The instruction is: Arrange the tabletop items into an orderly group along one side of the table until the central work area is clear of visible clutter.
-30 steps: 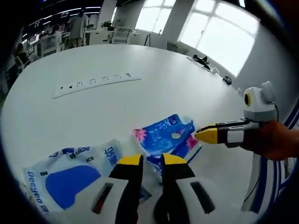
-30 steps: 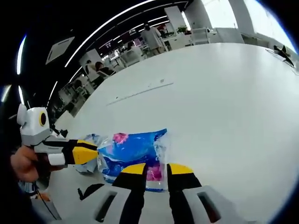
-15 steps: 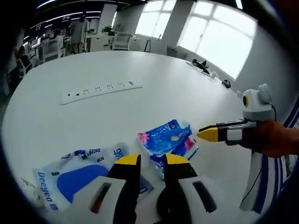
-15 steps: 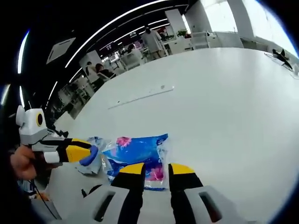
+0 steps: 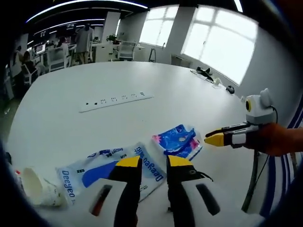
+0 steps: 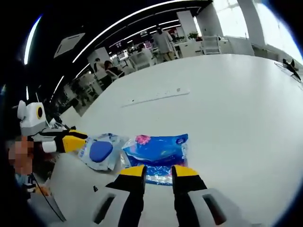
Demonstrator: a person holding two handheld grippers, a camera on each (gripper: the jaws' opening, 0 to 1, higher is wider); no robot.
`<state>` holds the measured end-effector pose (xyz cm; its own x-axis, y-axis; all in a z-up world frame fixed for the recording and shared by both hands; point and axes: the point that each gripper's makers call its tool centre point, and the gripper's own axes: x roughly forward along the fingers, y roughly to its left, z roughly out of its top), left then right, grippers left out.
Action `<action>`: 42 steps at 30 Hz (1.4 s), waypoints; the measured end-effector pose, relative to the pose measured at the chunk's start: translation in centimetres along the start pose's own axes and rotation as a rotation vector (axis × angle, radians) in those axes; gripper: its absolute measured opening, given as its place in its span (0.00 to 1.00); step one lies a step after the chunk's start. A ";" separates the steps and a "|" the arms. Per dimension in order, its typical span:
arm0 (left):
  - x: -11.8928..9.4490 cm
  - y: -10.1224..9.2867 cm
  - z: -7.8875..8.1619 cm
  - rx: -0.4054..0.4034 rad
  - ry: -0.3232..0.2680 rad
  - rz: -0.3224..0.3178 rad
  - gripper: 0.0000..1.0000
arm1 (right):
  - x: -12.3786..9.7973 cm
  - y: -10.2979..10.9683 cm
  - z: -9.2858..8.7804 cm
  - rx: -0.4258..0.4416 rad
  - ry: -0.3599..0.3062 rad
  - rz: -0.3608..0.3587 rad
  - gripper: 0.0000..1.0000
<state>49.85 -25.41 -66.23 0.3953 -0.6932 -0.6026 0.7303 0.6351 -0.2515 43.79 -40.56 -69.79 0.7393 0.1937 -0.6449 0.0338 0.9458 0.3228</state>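
Left tongs [image 5: 152, 162]: I hold them slightly parted, empty, over the white-and-blue plastic wipes pack [image 5: 106, 169].
Right tongs [image 6: 158, 170]: parted, empty, above the blue floral pouch [image 6: 157, 150].
Table [image 5: 71, 123]: both packs lie side by side; crumpled paper cup [image 5: 39, 187] nearby.

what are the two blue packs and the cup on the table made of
The blue floral-print pack looks like thin glossy plastic film: it crinkles and glints. The white-and-blue pack with printed lettering seems a similar soft plastic wrapper, wrinkled at its edges. The pale cup lying on its side looks matte, probably paper, though plastic can't be ruled out.
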 end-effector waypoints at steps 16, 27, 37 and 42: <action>-10.4 6.5 -3.5 0.007 -0.044 0.094 0.27 | -2.7 2.2 -1.3 -0.109 0.012 0.050 0.32; -17.0 11.2 -8.9 -0.021 -0.024 0.181 0.32 | -4.9 2.4 -2.5 -0.212 0.033 0.105 0.39; -22.0 14.0 -12.0 -0.023 -0.022 0.219 0.42 | -6.6 2.4 -5.2 -0.286 0.080 0.155 0.48; -23.7 13.7 -13.2 -0.028 -0.028 0.207 0.45 | -7.6 2.3 -6.0 -0.290 0.081 0.169 0.55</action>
<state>43.14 4.22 -65.44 0.5509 -0.5558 -0.6226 0.6161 0.7741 -0.1459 34.21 -38.32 -68.32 0.6623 0.3626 -0.6557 -0.2853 0.9312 0.2268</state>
